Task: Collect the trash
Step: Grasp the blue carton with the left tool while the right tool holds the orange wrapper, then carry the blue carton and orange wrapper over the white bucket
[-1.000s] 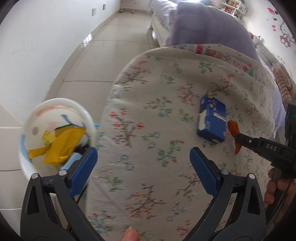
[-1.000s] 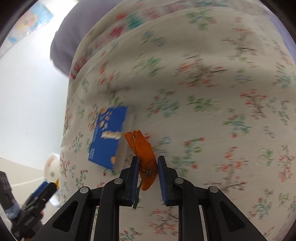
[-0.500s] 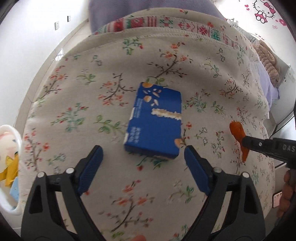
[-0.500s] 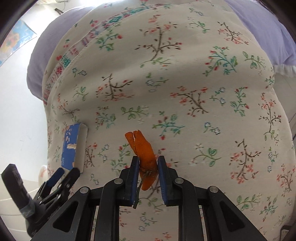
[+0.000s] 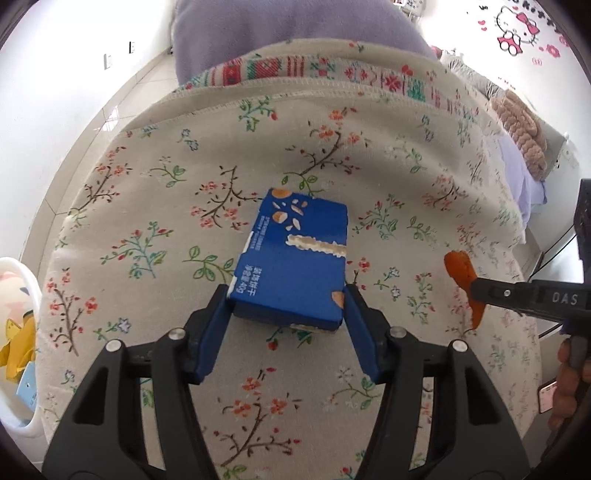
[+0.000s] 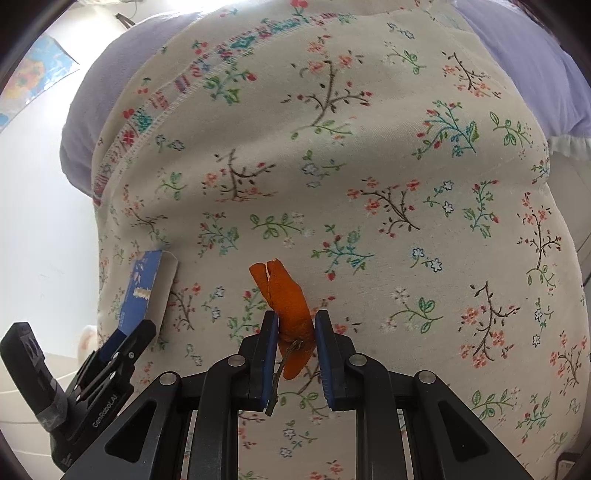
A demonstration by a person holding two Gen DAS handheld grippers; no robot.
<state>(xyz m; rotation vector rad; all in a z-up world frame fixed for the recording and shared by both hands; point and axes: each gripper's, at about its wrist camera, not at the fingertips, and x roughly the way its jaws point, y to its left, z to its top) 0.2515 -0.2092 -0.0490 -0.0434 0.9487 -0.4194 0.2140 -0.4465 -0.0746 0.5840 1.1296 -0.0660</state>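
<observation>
A blue snack box lies on the floral cloth. My left gripper has its jaws closed against the near end of the box, one pad on each side. The box also shows edge-on in the right wrist view, with the left gripper at it. My right gripper is shut on an orange peel with a thin stem and holds it above the cloth. The peel also shows in the left wrist view, to the right of the box.
A white bin with yellow wrapper inside stands at the far left, below the cloth's edge. A purple blanket lies beyond the cloth. A tan knitted item lies at the right. Tiled floor runs along the left.
My left gripper swung from the bin to the blue box, moved in and closed on its near end. My right gripper kept the orange peel and stayed to the box's right.
</observation>
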